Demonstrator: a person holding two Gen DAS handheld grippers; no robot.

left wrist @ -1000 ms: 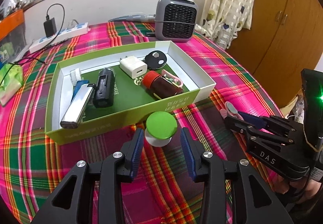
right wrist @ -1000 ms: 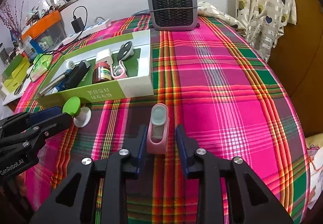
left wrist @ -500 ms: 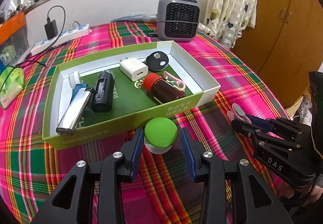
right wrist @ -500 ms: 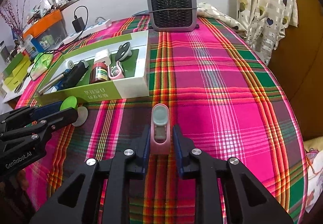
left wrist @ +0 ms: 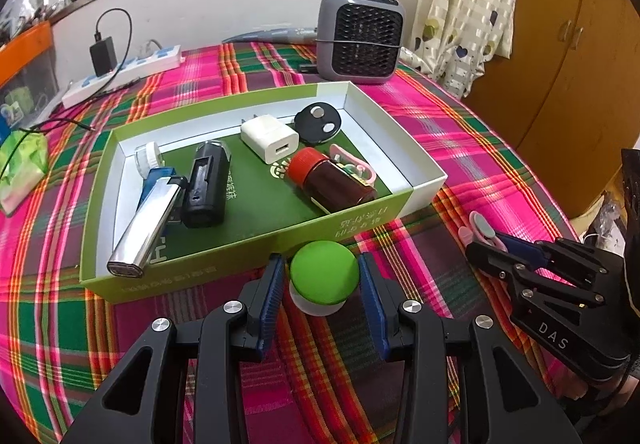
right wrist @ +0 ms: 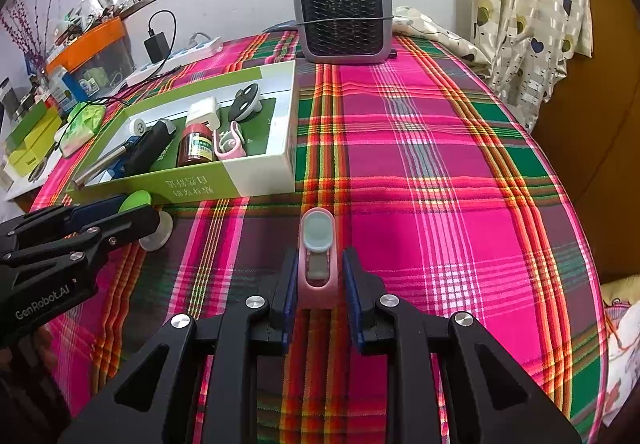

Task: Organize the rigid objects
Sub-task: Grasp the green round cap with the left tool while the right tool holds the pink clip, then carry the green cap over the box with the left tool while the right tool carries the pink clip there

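Left wrist view first: the left tool [left wrist: 320,260] is open and straddles a green-capped pot [left wrist: 324,276] that stands upright on the plaid tabletop [left wrist: 460,124]. The blue pads sit right next to the cap on both sides, and I honestly can't tell if they touch it. At 12 o'clock from the pot, just beside it, is the front wall of a green-and-white box [left wrist: 256,244]. Inside the box there's a white charger [left wrist: 270,136], a red-lidded bottle [left wrist: 332,180] lying on its side, a black gadget [left wrist: 206,184] and a silver lighter [left wrist: 142,228]. A grey heater [left wrist: 362,40] stands beyond the box at about 1 o'clock. Over at 3 o'clock the right tool [left wrist: 486,244] comes in from the edge, with a pink gadget [left wrist: 478,222] poking out past its tips.

Right wrist view: the right tool [right wrist: 319,258] has just been closing and now grips that pink gadget [right wrist: 317,244] by its near end. Both pads are against its sides, and its grey-topped end points to 12 o'clock. The gadget is down at the tabletop, well outside the box [right wrist: 256,176], which lies at roughly 10 o'clock from it. At 9 o'clock you can see the left tool [right wrist: 136,206], with the pot's green cap [right wrist: 136,199] between its fingers and the pale base showing just below. The heater [right wrist: 342,18] is at the far end, 12 o'clock.
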